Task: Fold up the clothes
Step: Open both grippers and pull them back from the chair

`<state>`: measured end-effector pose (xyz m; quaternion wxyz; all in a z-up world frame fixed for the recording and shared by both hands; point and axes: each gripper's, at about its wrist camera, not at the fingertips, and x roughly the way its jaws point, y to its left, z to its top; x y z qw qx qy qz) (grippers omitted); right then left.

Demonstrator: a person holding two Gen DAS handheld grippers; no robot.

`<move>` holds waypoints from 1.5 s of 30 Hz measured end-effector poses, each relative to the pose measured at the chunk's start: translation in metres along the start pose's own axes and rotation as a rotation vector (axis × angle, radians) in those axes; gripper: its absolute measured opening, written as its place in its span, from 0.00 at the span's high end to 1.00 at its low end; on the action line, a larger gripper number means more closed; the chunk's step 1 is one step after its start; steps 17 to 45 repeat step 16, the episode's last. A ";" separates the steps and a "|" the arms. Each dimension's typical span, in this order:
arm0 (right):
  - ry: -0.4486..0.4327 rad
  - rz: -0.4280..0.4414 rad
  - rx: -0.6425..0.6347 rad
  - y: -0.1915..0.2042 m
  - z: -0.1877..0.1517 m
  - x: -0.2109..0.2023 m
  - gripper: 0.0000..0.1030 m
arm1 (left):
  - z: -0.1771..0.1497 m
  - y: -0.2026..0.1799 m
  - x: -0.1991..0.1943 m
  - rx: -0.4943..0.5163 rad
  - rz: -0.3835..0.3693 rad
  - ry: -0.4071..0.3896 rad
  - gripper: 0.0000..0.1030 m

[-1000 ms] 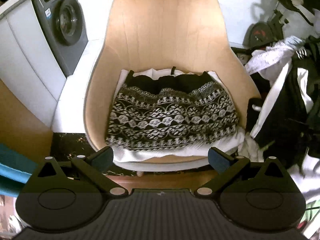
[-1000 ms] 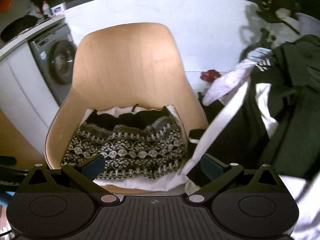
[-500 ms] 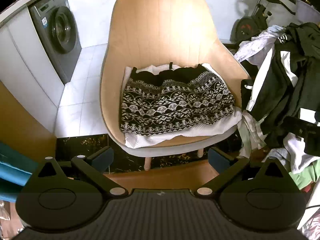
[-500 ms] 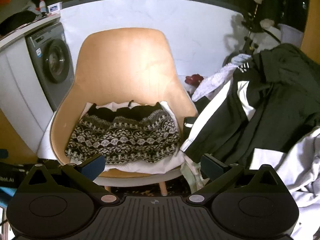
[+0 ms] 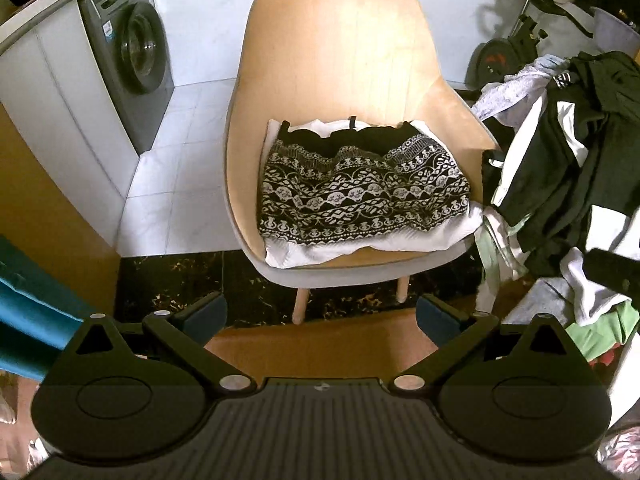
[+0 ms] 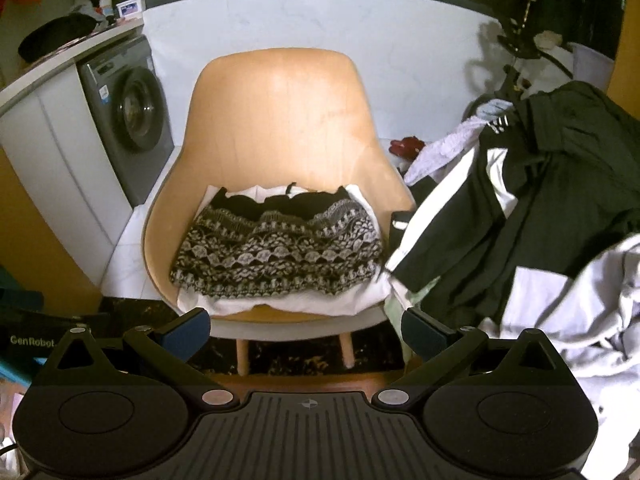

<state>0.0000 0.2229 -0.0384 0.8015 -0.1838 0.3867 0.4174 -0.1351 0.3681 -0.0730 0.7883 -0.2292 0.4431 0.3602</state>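
Both the left gripper (image 5: 320,314) and the right gripper (image 6: 306,330) are held spread wide and empty. The folded patterned garment (image 5: 362,194) is laid on a white cloth (image 5: 404,242) on the chair (image 5: 340,48) seat — well apart from both. An unfolded clothes pile (image 6: 532,196) crowds the chair's right edge — floor is left free in front.

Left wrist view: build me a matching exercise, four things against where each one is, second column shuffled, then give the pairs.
Things
1. black-and-white patterned folded garment
2. white folded cloth
3. grey front-loading washing machine
4. heap of unfolded black and white clothes

Places
A. right of the tan shell chair
B. top of the stack on the chair seat
C. under the counter, left of the chair
D. directly beneath the patterned garment

Pairs: 1-B, 2-D, 3-C, 4-A
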 end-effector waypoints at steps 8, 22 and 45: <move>0.000 0.012 -0.007 0.004 -0.009 -0.007 0.01 | -0.002 0.001 -0.003 -0.015 0.001 -0.002 0.00; -0.003 0.002 -0.016 -0.002 -0.012 -0.011 0.01 | 0.001 -0.016 -0.002 0.030 -0.017 -0.004 0.00; -0.003 0.002 -0.016 -0.002 -0.012 -0.011 0.01 | 0.001 -0.016 -0.002 0.030 -0.017 -0.004 0.00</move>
